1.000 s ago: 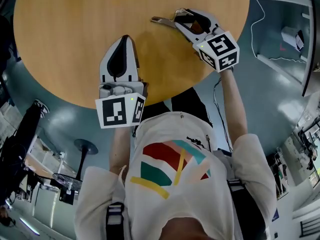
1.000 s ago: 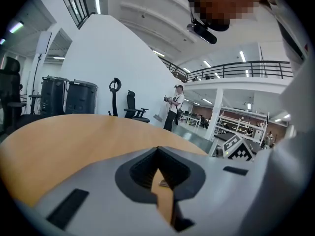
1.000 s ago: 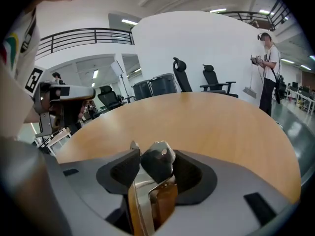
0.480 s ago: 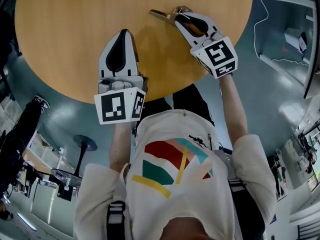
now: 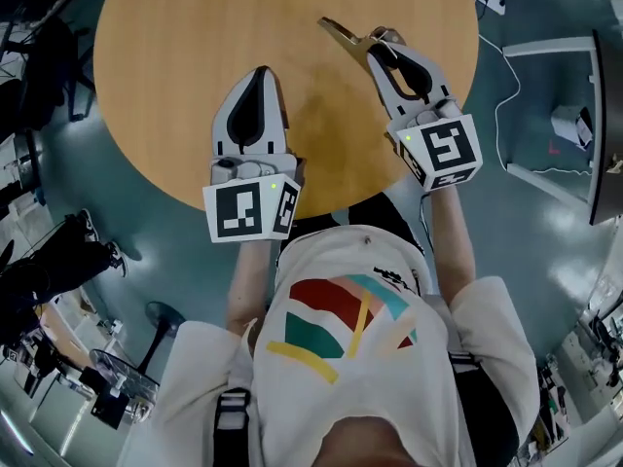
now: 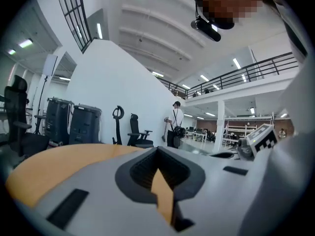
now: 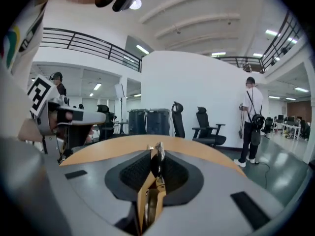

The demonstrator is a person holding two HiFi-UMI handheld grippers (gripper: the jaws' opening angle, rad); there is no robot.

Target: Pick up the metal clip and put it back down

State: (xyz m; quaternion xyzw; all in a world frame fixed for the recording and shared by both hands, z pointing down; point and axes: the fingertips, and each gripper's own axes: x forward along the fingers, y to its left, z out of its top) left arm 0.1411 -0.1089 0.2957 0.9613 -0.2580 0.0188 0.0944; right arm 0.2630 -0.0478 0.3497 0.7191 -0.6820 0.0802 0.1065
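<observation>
A brass-coloured metal clip [image 5: 343, 35] sticks out to the left of my right gripper [image 5: 378, 45] over the far part of the round wooden table [image 5: 175, 66]. In the right gripper view the clip [image 7: 158, 157] stands edge-on between the dark pads. The right gripper [image 7: 153, 170] has its jaws closing and pressing on the clip. My left gripper [image 5: 257, 88] is over the table's near middle, shut, with nothing in it. In the left gripper view only a thin sliver of table shows through the jaws of the left gripper [image 6: 160, 181].
The table's near edge runs just under both marker cubes. A white frame [image 5: 545, 115] and cables lie on the floor to the right. Dark chairs [image 5: 39, 47] stand at the left. Beyond the table, office chairs [image 7: 206, 127] and a standing person [image 7: 251, 122] are far off.
The right jaws have closed from wide open onto the clip, which lay on the table before. Both grippers sit further right in the head view. The left gripper stays shut.
</observation>
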